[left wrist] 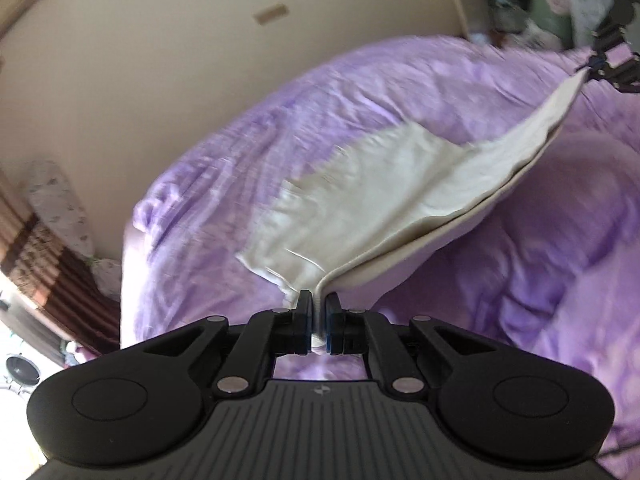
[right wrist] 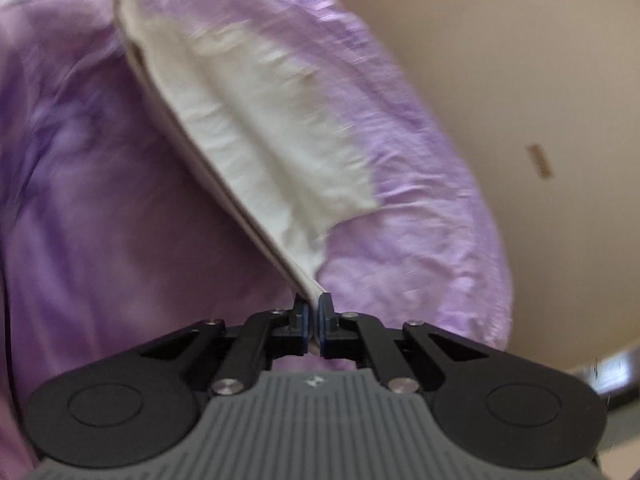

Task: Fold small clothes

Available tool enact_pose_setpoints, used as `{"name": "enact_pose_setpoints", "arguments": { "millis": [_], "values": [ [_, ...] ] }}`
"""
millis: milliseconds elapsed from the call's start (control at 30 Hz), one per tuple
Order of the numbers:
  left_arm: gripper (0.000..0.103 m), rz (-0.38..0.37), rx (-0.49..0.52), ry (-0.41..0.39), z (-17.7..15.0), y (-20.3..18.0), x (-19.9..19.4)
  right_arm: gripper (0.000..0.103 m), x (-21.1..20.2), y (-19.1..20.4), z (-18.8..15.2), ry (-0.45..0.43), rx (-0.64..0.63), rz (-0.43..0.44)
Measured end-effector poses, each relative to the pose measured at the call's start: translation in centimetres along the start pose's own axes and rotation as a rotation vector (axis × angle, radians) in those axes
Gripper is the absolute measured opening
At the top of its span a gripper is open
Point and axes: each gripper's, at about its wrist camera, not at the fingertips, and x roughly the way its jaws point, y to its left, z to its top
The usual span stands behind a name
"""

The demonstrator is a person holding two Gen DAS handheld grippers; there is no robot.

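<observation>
- Nearest the left wrist lens we note the left gripper (left wrist: 319, 312): its black linkage fills the lower frame, and its jaws are pressed together on a folded corner of a cream-white garment (left wrist: 360, 200), which shows as a thin strip between the blue pads.
- From that pinch the garment's doubled edge runs up and to the right, lifted clear of the purple bedsheet (left wrist: 260, 128), to the right gripper (left wrist: 596, 68) at the far upper right; there it ends at the fingertips.
- The rest of the garment hangs from this taut edge and drapes down onto the sheet, which is rumpled.
- In the right wrist view we see the right gripper (right wrist: 314, 316) likewise clamped on a corner of the garment (right wrist: 260, 128), cloth visible between its pads.
- In this view the doubled edge climbs to the upper left, out past the frame's top; the loose body of the cloth falls to the right of it, over the bedsheet (right wrist: 420, 220).
- Both views are motion-blurred, so we cannot tell what kind of garment it is.
- Background, left wrist view: a beige wall (left wrist: 160, 60) behind the bed and a striped brown curtain (left wrist: 52, 264) at the left edge.
</observation>
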Motion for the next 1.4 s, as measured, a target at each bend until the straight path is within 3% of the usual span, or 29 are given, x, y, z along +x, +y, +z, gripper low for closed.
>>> {"name": "enact_pose_setpoints", "arguments": {
  "millis": [200,400,533,667,833,1033,1233,1400],
  "values": [
    [0.005,0.093,-0.081,-0.098,2.8,3.3,-2.0,0.0,-2.5,-3.9,4.0,-0.121,0.125,-0.125],
    [0.005,0.17,-0.121,-0.199,4.5,6.3,-5.2,0.0,-7.3,-5.5,6.7,-0.229,0.149,-0.163],
    [0.005,0.16,-0.099,-0.182,4.3,7.0,-5.8,0.0,-9.2,-5.8,7.4,-0.268,0.147,-0.157],
    [0.005,0.143,-0.063,-0.101,3.0,6.0,-3.0,0.0,-8.7,-4.9,7.3,-0.239,0.155,-0.103],
    [0.005,0.164,-0.081,-0.081,3.1,6.0,0.5,0.0,-5.1,-3.9,7.4,-0.201,0.175,-0.063],
    [0.005,0.203,-0.132,-0.097,5.4,8.8,5.0,0.0,0.4,-6.2,9.1,-0.208,0.259,-0.082],
    [0.005,0.231,-0.159,-0.055,8.2,10.9,12.5,0.0,6.8,-9.3,11.9,-0.203,0.322,-0.089],
    [0.006,0.197,-0.193,0.022,8.9,12.4,20.3,0.0,14.4,-11.2,14.1,-0.16,0.357,-0.059]
  ]
}}
